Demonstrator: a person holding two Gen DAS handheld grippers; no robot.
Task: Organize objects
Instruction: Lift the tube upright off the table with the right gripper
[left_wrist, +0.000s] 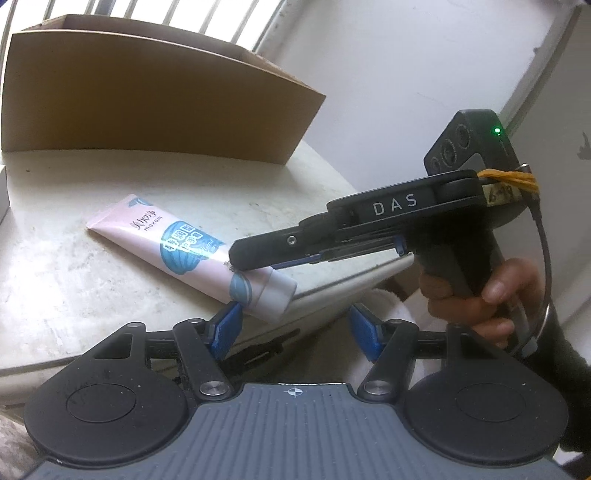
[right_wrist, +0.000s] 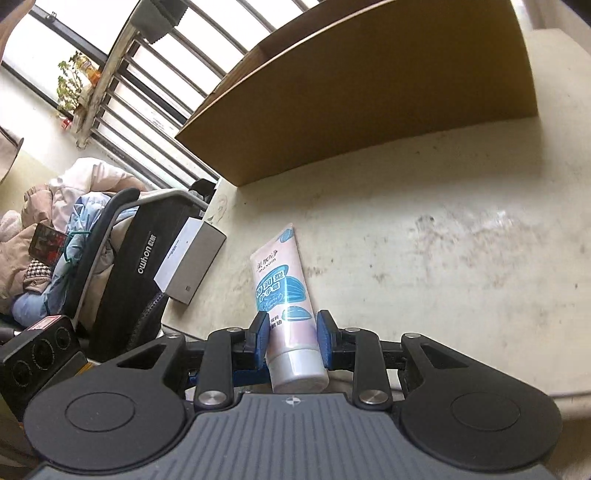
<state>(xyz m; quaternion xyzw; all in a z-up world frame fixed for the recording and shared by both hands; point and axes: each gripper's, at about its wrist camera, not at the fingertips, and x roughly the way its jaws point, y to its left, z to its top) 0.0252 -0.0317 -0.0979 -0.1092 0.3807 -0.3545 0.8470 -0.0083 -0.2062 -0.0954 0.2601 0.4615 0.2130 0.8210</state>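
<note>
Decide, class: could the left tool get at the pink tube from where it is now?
Probably not cleanly. The right tool is clamped on the pink tube at its cap end, the end nearest the open left tool. The tube's far, flat end lies bare on the table, but that means reaching past.

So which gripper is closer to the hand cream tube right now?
Right. The right gripper grips the tube near its cap; the left gripper waits open just beside the cap.

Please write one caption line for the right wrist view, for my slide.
Right gripper shut on a pink and blue plastic tube near its white cap, brown cardboard box behind on the off-white table.
</note>
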